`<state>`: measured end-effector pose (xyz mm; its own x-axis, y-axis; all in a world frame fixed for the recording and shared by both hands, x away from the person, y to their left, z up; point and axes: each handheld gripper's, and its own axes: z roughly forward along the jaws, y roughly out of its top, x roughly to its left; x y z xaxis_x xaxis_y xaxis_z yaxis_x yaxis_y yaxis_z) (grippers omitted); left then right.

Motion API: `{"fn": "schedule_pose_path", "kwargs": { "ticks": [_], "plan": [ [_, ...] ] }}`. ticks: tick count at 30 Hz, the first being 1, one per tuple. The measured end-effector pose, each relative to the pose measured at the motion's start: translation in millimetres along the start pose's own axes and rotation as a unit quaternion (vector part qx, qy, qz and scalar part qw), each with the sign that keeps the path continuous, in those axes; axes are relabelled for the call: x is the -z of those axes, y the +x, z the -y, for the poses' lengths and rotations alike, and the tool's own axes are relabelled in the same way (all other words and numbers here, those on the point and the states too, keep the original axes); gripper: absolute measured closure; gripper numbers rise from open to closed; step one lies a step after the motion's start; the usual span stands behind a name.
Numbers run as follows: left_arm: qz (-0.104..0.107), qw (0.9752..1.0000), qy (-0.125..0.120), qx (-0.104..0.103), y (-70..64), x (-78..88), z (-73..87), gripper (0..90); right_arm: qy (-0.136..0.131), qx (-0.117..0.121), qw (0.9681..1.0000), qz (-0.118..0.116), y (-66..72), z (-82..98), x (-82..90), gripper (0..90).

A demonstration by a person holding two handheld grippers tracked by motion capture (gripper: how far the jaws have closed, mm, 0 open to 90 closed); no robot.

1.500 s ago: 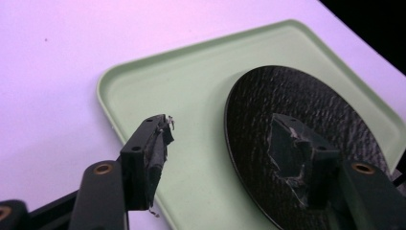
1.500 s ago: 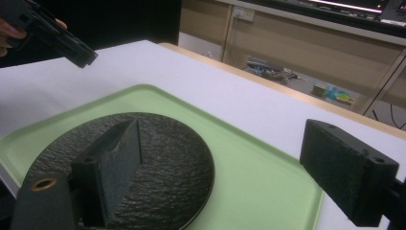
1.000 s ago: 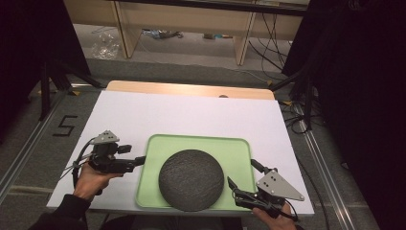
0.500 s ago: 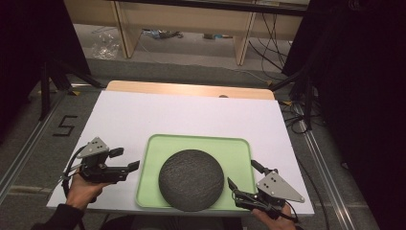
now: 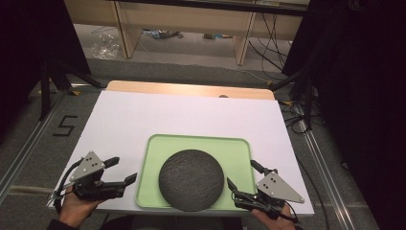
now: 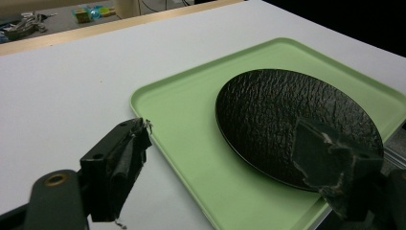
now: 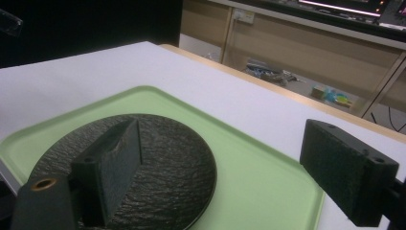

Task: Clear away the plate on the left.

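The green tray (image 5: 239,153) lies at the near edge of my white table (image 5: 158,115), and on it rests one round black plate (image 5: 191,179), shifted toward the near rim. The tray is smooth, with rounded corners and a low lip; the plate is dark, with a rough, wrinkled surface.

My left gripper (image 5: 123,171) has just been opening; it is wide and empty, just left of the tray. My right gripper (image 5: 242,181) is also spread wide, holding nothing, at the tray's near right corner.
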<state>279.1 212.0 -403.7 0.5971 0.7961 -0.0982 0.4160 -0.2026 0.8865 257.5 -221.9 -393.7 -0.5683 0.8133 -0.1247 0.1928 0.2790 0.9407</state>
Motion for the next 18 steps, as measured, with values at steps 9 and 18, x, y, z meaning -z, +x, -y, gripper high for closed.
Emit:
{"fn": "schedule_pose_path", "kwargs": {
  "ticks": [9, 18],
  "plan": [
    [-0.016, 0.9998, -0.007, 0.009, -4.6, 2.7, 5.3, 18.1, -0.008, -0.004, 1.0000, -0.001, -0.6, 0.0, 0.1, 15.4],
    [-0.034, 0.9994, -0.005, 0.012, 1.1, 0.1, 4.3, 17.0, -0.006, -0.002, 1.0000, -0.002, 0.2, -0.9, 1.2, 15.4]
  ]
}}
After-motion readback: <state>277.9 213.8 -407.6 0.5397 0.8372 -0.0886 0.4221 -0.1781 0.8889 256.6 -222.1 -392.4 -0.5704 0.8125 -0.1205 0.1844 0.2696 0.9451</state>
